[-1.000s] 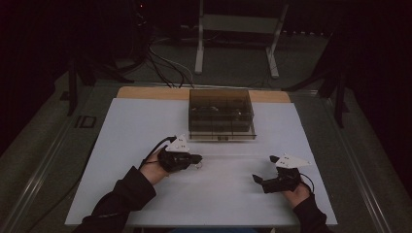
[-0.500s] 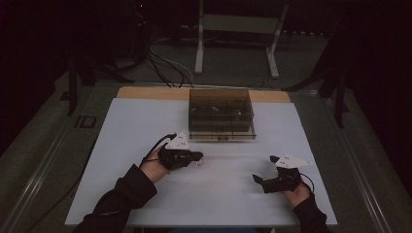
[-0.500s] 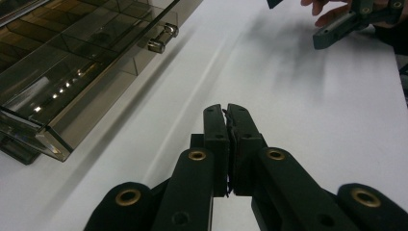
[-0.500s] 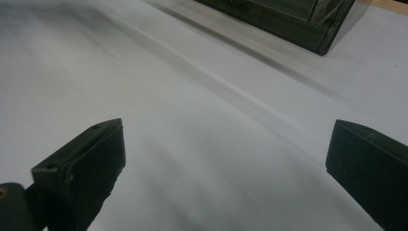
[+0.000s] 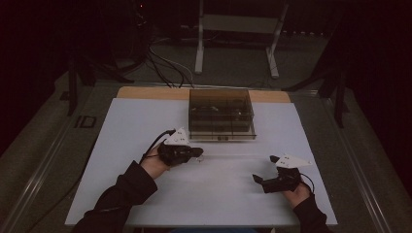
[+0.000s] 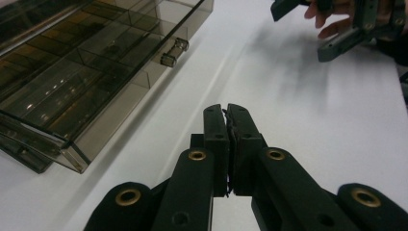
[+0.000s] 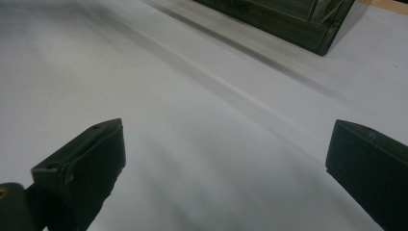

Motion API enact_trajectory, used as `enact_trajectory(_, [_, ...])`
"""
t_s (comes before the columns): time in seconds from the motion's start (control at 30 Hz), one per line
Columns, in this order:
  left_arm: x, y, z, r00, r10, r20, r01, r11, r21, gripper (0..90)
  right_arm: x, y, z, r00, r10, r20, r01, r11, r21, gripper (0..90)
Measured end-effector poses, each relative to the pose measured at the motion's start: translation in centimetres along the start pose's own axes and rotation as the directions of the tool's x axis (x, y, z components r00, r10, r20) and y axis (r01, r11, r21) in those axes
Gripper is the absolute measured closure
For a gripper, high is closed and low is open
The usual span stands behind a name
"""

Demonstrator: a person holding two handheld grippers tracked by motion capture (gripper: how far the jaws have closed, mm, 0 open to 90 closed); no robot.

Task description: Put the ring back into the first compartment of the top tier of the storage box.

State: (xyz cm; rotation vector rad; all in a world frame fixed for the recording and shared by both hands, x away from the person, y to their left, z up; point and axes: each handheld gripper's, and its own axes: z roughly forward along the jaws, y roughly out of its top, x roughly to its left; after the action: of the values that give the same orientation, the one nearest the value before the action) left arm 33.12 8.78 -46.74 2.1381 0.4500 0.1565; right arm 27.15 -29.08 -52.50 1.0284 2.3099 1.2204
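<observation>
While its jaws sit pressed together on nothing, the left gripper (image 6: 227, 118) hovers low over the white table (image 5: 145, 126), tips just short of the smoky compartment box (image 5: 221, 114) and near its front latch (image 6: 173, 51). Well off to the side, the right gripper (image 5: 265, 170) gapes wide, empty.

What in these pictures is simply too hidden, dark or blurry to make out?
- High view: the small items inside the smoky transparent plastic compartment box are too dark and small to identify.
- Right gripper view: that box is cut off by the top edge and blurred.
- Left gripper view: whether the shut left tongs pinch anything is unclear; the open right tongs are cut off at the top.
</observation>
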Motion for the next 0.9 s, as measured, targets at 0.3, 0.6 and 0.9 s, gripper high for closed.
enact_trajectory(0.3, [0.4,0.6,-0.4,1.0000,0.002,-0.006,-0.002,1.0000,-0.003,90.0,0.1,0.0,0.0,1.0000,0.000,0.000,0.000,1.000,-0.001,0.4])
enact_trajectory(0.6, [0.9,1.3,-0.6,1.0000,0.007,-0.007,-0.007,1.0000,-0.007,90.0,0.1,0.0,0.0,1.0000,-0.001,-0.001,0.001,1.000,0.000,0.5])
enact_trajectory(0.9, [1.3,1.9,-1.3,0.9997,0.004,-0.025,-0.005,0.9999,-0.015,90.0,0.1,0.0,0.0,1.0000,-0.004,0.001,0.004,1.000,-0.001,0.5])
